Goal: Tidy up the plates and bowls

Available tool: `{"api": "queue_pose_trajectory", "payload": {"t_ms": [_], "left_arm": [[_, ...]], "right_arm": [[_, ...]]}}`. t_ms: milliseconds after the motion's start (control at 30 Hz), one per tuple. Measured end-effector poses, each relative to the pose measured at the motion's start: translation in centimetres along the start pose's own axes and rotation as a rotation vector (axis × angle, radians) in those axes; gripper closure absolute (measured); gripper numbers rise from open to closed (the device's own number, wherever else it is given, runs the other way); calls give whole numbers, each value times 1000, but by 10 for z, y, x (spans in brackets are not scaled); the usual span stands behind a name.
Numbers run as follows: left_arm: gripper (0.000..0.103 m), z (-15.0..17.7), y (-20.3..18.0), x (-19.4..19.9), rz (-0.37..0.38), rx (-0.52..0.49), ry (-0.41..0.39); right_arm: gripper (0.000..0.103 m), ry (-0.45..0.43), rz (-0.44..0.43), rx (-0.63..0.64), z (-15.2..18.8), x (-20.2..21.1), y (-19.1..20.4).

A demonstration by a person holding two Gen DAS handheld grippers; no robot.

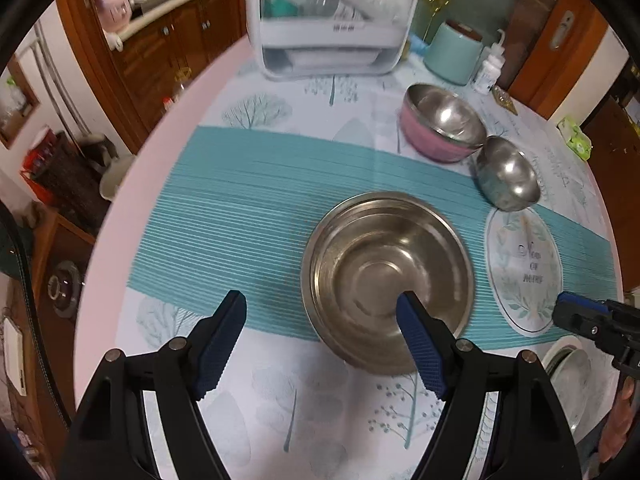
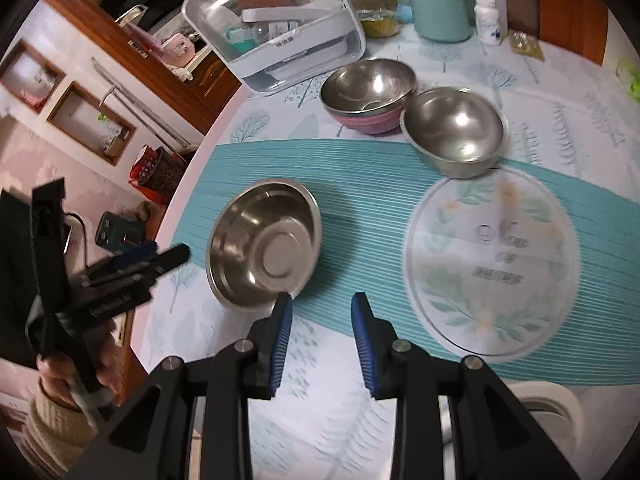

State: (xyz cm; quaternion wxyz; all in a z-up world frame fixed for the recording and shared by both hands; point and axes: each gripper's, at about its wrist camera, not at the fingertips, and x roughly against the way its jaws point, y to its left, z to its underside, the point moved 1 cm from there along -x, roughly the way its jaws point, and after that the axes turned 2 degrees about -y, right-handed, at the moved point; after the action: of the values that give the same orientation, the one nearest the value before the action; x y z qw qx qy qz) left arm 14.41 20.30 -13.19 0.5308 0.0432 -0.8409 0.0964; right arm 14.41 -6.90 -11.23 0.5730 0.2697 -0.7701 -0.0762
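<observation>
We are holding the left claw point(image 1: 322, 326) wide and empty, its right pad over the bowl point(image 1: 386, 278); the right claw point(image 2: 322, 314), part-open and empty, is sitting just right of the bowl.

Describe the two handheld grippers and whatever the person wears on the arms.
Both grippers, left gripper and right gripper, have black plastic bodies with silver pivot pins and ribbed blue finger pads. In the right wrist view, white lettering marks the left tool's body, and a cream knitted sleeve covers the wrist holding it.
</observation>
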Motion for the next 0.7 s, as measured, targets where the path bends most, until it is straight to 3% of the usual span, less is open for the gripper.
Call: {"api": "queue_pose_trajectory", "payload": {"t_ms": [200,367,467,533,600,700], "left_arm": [[28,-14,13,-43,59,-2,66],[42,-20,20,-66,130,-4,124],[59,-21,21,-76,165,-17,157],[76,-19,21,-81,185,-31,174],[85,-16,20,-84,185,-52,187],[94,-13,22,-84,185,-69,187]], "right_arm": [[72,42,12,-79,-13,-46,4],[72,76,28,-108,-17,-77,5],[73,97,34,-117,-17,-91,8],[82,109,56,-112,-15,-98,11],[91,107,73,-110,-15,-101,11],[92,94,79,-127,-12,-99,9]]}}
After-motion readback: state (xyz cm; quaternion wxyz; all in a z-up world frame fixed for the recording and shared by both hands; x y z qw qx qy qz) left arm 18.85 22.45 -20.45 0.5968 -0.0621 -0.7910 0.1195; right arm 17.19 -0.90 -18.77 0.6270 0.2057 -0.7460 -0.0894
